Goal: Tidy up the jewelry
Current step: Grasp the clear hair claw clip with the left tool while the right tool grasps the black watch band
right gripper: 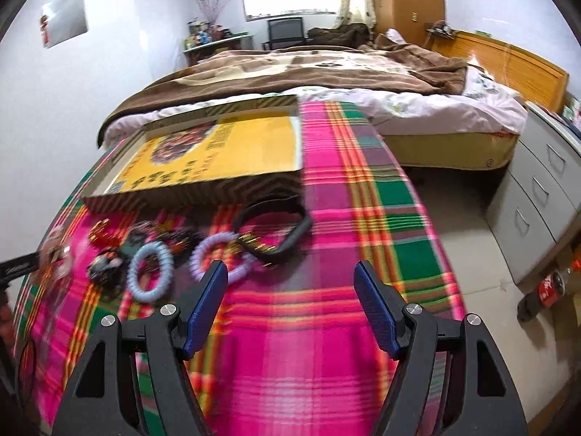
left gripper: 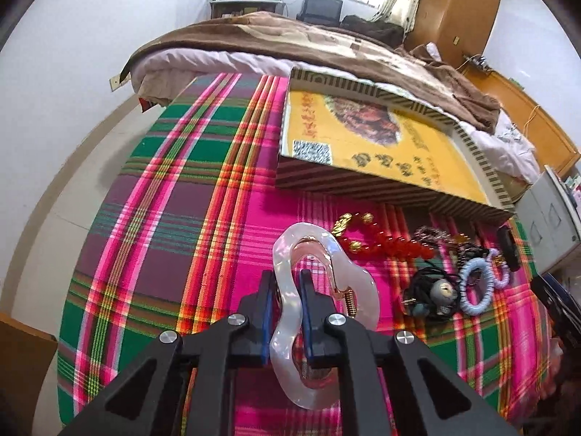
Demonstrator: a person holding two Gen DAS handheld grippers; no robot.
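My left gripper is shut on a pearly pink wavy hair claw, held above the plaid cloth. To its right lie a red and gold bead bracelet, black hair ties with a charm and pale blue spiral hair ties. A shallow yellow-bottomed box lies behind them. My right gripper is open and empty above the cloth. Ahead of it are the spiral ties, a lilac one, a black band and the box. The claw shows blurred at the far left.
The table carries a pink, green and purple plaid cloth. A bed with a brown blanket stands behind it. Grey drawers and a cola bottle on the floor are to the right.
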